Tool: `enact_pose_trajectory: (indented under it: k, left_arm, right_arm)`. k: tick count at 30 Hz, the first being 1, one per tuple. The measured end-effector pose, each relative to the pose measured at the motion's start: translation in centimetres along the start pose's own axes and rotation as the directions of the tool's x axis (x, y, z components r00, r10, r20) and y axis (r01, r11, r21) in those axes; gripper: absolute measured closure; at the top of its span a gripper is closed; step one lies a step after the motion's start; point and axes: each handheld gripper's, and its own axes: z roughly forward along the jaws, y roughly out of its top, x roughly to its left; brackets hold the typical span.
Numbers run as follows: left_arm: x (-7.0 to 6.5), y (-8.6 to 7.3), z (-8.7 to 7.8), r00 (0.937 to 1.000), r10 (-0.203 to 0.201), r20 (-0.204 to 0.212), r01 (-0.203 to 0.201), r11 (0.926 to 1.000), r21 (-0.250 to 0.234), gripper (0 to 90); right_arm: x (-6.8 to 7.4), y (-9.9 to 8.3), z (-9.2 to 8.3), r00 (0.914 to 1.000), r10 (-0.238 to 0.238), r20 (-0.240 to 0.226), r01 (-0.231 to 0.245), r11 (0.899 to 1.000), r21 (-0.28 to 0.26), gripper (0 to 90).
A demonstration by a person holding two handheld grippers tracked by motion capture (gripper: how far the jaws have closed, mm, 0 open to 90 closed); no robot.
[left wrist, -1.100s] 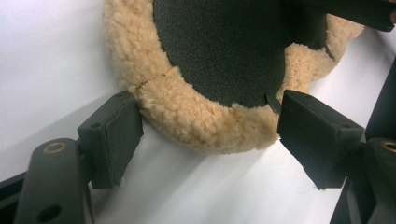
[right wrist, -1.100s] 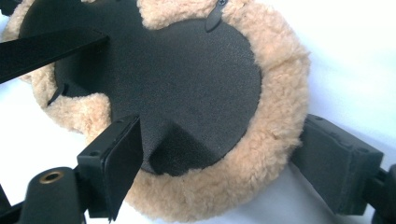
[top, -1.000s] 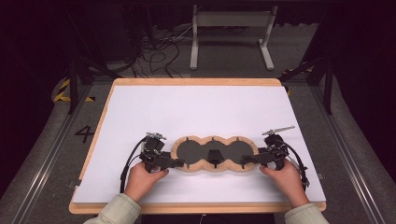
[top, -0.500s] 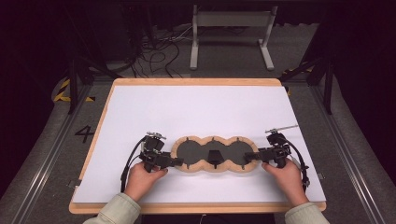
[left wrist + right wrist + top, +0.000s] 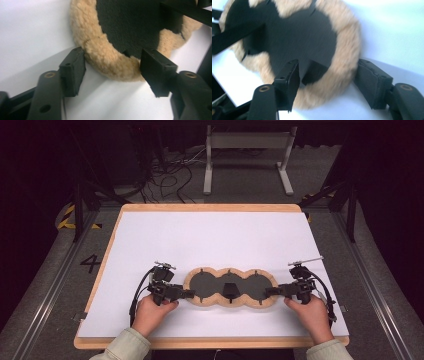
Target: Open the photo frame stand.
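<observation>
My left tool (image 5: pixel 187 294) and right tool (image 5: pixel 270 291) have just closed onto the fleece steering-wheel cover's (image 5: pixel 210 301) end lobes near the worktop's (image 5: pixel 210 235) front edge; soft, light, floppy, so I grip the fleece rim.

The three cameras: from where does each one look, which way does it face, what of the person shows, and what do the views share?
High view: above the person's side, facing forward and down on the table; both forearms, left gripper, right gripper.
Left gripper view: on that gripper, looking along its jaws, which press the fleece-rimmed black pad.
Right gripper view: likewise, jaws pressing the pad's other end.
All three share the pad.
</observation>
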Motion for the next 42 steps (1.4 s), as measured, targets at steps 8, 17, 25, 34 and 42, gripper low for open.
enact_pose_trajectory:
  k: [8,17,25,34,42]
  left_arm:
    - [-0.4,0.1,0.2,0.9997,-0.024,-0.004,0.024,0.9997,0.008,35.0]
    - [-0.5,0.1,-0.1,0.9985,-0.024,-0.050,0.022,0.9994,-0.028,44.9]
    - [-1.4,0.1,-1.0,0.9916,0.022,-0.127,-0.034,0.9945,-0.099,63.0]
    - [-2.3,0.0,-2.4,0.9802,0.072,-0.185,-0.112,0.9704,-0.214,66.2]
    - [-2.5,-0.1,-2.6,0.9677,0.110,-0.227,-0.166,0.9563,-0.241,69.7]
  right_arm:
    - [0.7,-0.4,0.2,0.9995,0.031,0.006,-0.031,1.000,0.000,31.9]
    - [0.9,0.1,0.1,0.9965,0.067,0.050,-0.066,0.998,-0.026,42.4]
    - [2.0,0.1,-2.2,0.9992,0.016,0.036,-0.009,0.983,-0.185,52.8]
    - [3.9,-0.1,-3.3,0.9858,-0.100,0.134,0.134,0.953,-0.272,53.1]
    - [5.7,-0.6,-3.7,0.9314,-0.233,0.280,0.320,0.889,-0.327,53.0]
